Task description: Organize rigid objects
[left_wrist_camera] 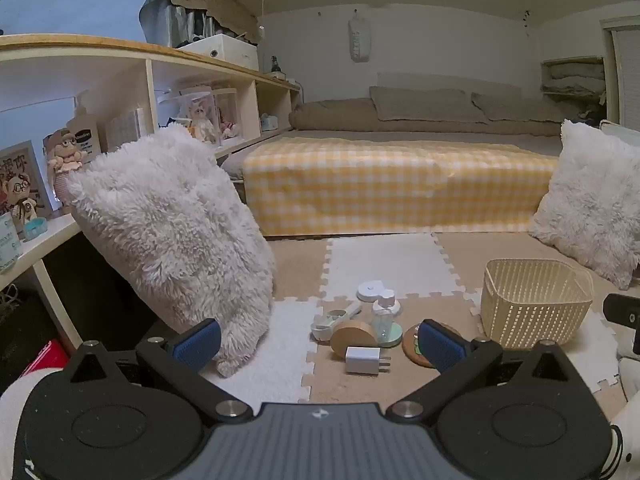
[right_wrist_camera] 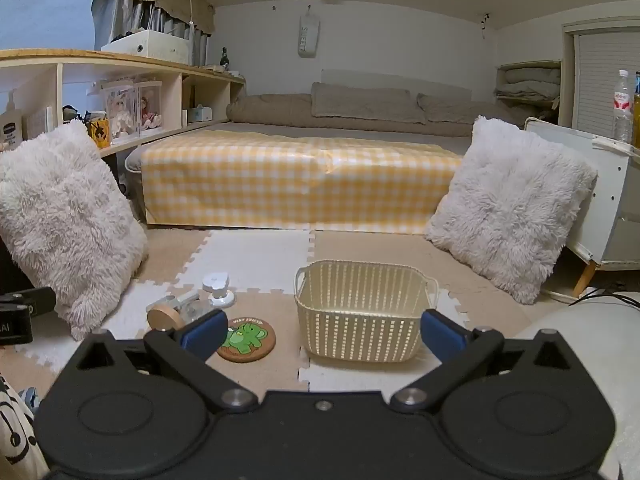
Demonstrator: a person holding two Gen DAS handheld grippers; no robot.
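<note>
Small rigid items lie on the foam floor mat: a white plug adapter (left_wrist_camera: 364, 360), a round wooden lid (left_wrist_camera: 352, 334), a clear little bottle (left_wrist_camera: 383, 318), a white round device (left_wrist_camera: 370, 290) and a coaster with a green elephant (right_wrist_camera: 246, 340). A cream slatted basket (left_wrist_camera: 534, 304) (right_wrist_camera: 360, 310) stands to their right, with nothing seen inside. My left gripper (left_wrist_camera: 320, 342) hovers open just short of the adapter. The right gripper (right_wrist_camera: 324, 332) is open too, in front of the basket and coaster. Neither holds anything.
Fluffy white pillows lean at the left (left_wrist_camera: 172, 224) and right (right_wrist_camera: 508, 204). A bed with a yellow checked cover (right_wrist_camera: 296, 184) fills the back. Shelving with toys and bottles (left_wrist_camera: 120, 92) runs along the left wall; a white cabinet (right_wrist_camera: 600, 184) stands at the right.
</note>
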